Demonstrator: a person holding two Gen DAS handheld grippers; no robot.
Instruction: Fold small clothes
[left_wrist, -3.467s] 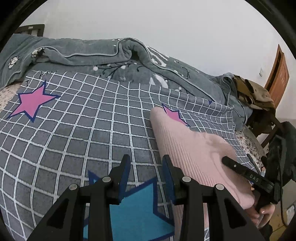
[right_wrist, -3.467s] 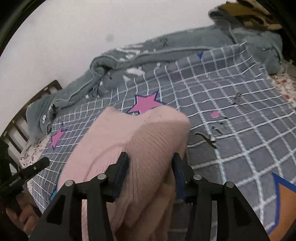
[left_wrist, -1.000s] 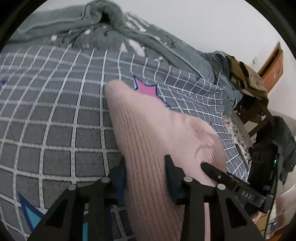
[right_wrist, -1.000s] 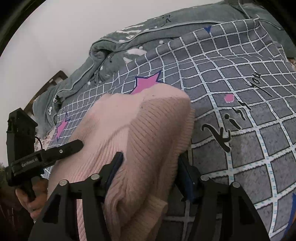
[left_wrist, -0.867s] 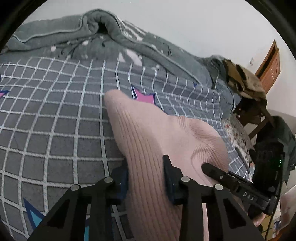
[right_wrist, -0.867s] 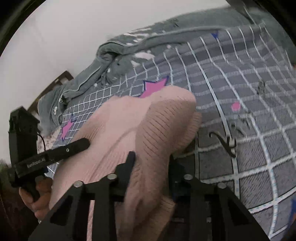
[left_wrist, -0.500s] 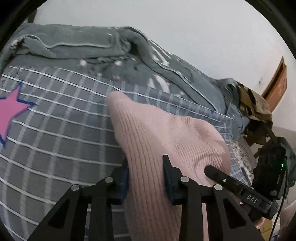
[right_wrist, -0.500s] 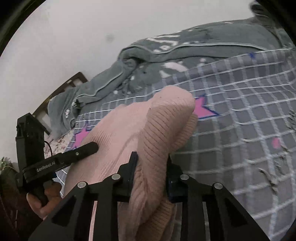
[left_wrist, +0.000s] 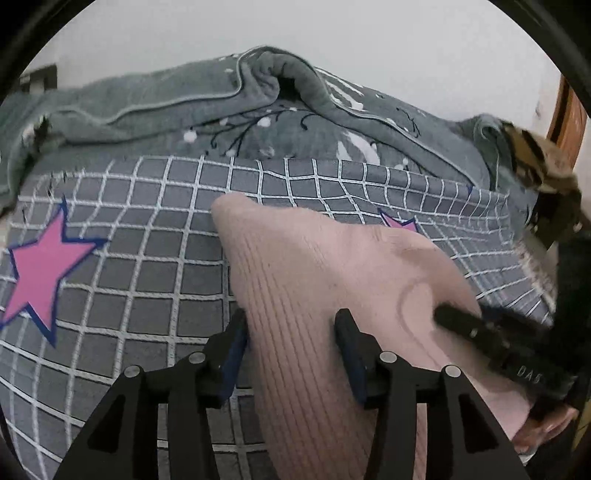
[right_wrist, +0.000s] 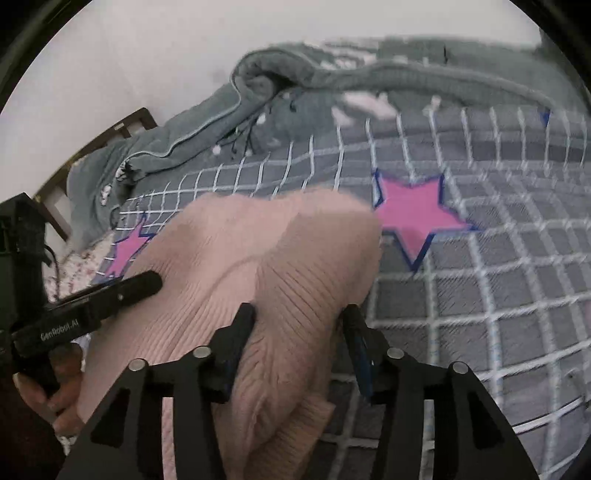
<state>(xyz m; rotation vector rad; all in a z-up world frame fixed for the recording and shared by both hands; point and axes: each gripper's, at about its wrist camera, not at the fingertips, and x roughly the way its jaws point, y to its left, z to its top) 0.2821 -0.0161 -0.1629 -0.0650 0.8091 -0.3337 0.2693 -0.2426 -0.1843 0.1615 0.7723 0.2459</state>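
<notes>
A folded pink ribbed knit garment (left_wrist: 317, 266) lies over the grey checked bedspread (left_wrist: 147, 258) with pink stars. My left gripper (left_wrist: 291, 332) is shut on the garment's near left edge, its jaws pressing the thick fold. My right gripper (right_wrist: 299, 325) is shut on the garment (right_wrist: 258, 251) at its near right edge. Each gripper shows in the other's view: the right one at the right of the left wrist view (left_wrist: 491, 339), the left one at the left of the right wrist view (right_wrist: 92, 302). The garment's far end hangs free above the bedspread.
A rumpled grey blanket (left_wrist: 221, 107) lies along the far side of the bed against a white wall. A pile of brown and tan clothes (left_wrist: 543, 162) sits at the far right by a wooden door. A dark wooden bed frame (right_wrist: 107, 144) shows at the left.
Both grippers have carried the pink garment toward the far side of the bed, nearer the grey blanket. Both stay shut on it.
</notes>
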